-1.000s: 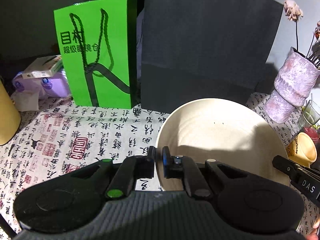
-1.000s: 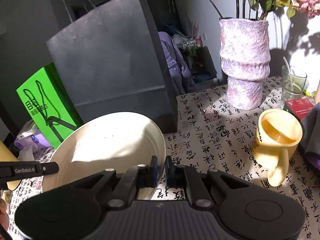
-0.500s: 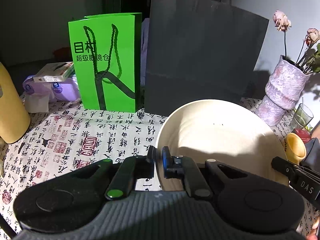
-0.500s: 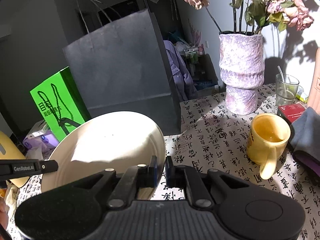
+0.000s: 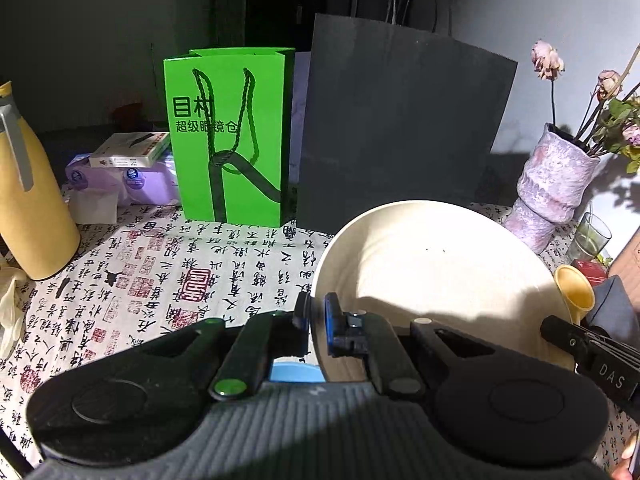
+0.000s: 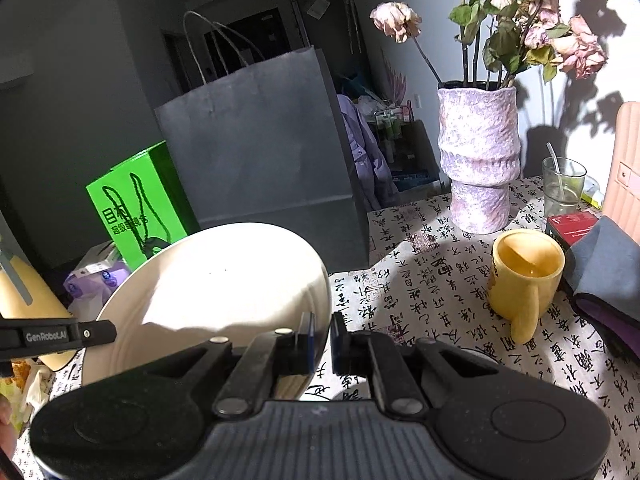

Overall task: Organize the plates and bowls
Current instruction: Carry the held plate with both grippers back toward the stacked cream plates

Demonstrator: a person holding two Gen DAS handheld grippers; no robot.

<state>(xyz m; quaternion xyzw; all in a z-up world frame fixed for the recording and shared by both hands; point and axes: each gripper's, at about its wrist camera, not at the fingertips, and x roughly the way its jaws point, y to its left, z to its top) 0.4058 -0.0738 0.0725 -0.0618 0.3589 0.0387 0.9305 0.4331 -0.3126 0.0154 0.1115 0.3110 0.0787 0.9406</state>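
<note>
A large cream plate [image 5: 432, 272] is held up above the table between both grippers. My left gripper [image 5: 317, 316] is shut on the plate's left rim. My right gripper [image 6: 322, 336] is shut on its right rim; the plate [image 6: 216, 292] fills the left of the right wrist view. The tip of the right gripper shows at the right edge of the left wrist view [image 5: 592, 356]. The tip of the left gripper shows at the left edge of the right wrist view [image 6: 56, 336]. The table under the plate is hidden.
A tablecloth printed with calligraphy [image 5: 160, 280] covers the table. At the back stand a green paper bag [image 5: 232, 136] and a dark grey bag [image 5: 400, 132]. A yellow mug [image 6: 524, 280], a purple vase [image 6: 478, 156], a glass [image 6: 562, 186] and a yellow flask [image 5: 28, 200] stand around.
Both grippers have risen with the plate: more of the bags, the vase and the flowers shows now, and the table looks further below.
</note>
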